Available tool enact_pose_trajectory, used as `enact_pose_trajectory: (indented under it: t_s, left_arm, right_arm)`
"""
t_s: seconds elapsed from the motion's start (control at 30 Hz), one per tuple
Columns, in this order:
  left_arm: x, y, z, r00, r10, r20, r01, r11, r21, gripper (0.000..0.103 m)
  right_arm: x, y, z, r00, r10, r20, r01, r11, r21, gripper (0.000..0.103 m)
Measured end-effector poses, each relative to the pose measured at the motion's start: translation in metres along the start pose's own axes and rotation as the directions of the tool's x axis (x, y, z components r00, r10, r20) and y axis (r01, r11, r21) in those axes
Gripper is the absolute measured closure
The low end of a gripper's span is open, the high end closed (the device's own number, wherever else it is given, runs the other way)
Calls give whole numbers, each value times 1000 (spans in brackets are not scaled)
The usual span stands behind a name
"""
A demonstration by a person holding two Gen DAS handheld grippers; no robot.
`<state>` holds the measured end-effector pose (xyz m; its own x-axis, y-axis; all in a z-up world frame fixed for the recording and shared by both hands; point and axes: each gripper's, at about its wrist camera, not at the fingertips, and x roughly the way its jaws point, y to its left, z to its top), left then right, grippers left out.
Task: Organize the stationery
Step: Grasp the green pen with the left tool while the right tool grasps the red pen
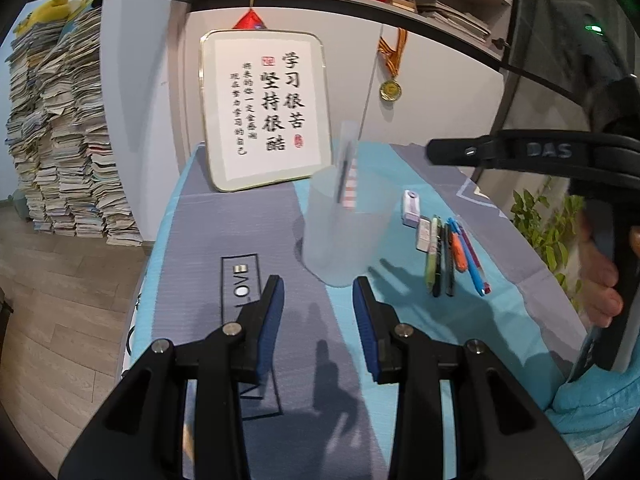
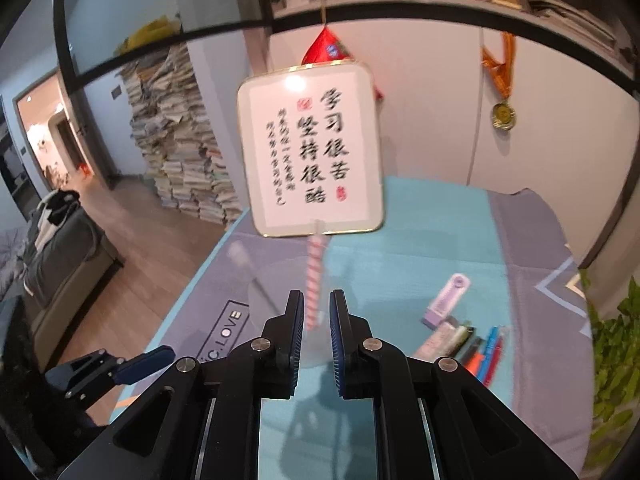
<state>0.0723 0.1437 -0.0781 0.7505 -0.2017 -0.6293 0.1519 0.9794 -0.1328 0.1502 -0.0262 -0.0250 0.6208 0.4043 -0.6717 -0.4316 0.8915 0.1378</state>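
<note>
Right wrist view: my right gripper is nearly closed, empty, above the light, tippy translucent cup; left gripper part-open, empty; I'd pinch the slim, stiff pens, frame right, mid-barrel.

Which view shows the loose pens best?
Left wrist view: the pens lie in a sharp row right of the cup, full length visible. Right wrist view shows the pens blurred, partly hidden behind the right gripper.
</note>
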Motion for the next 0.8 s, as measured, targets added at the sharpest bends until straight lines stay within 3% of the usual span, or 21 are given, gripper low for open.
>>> enact_pose_trajectory:
  t_s: [0.2, 0.4, 0.53, 0.8]
  left_arm:
    - [6, -22, -1, 999, -37, -23, 38, 998, 41, 70]
    - [23, -56, 0, 994, -86, -70, 92, 991, 98, 70]
    - [41, -78, -2, 988, -107, -111, 121, 984, 131, 70]
    - [85, -100, -7, 979, -44, -200, 76, 985, 155, 70]
  right_arm:
    - [-19, -48, -30, 995, -101, -13, 101, 992, 73, 92]
    - [-16, -107, -69, 984, -139, -108, 160, 964, 210, 91]
    - [-8, -122, -89, 980, -108, -168, 148, 958, 247, 91]
    - [18, -123, -104, 974, -43, -225, 93, 972, 217, 91]
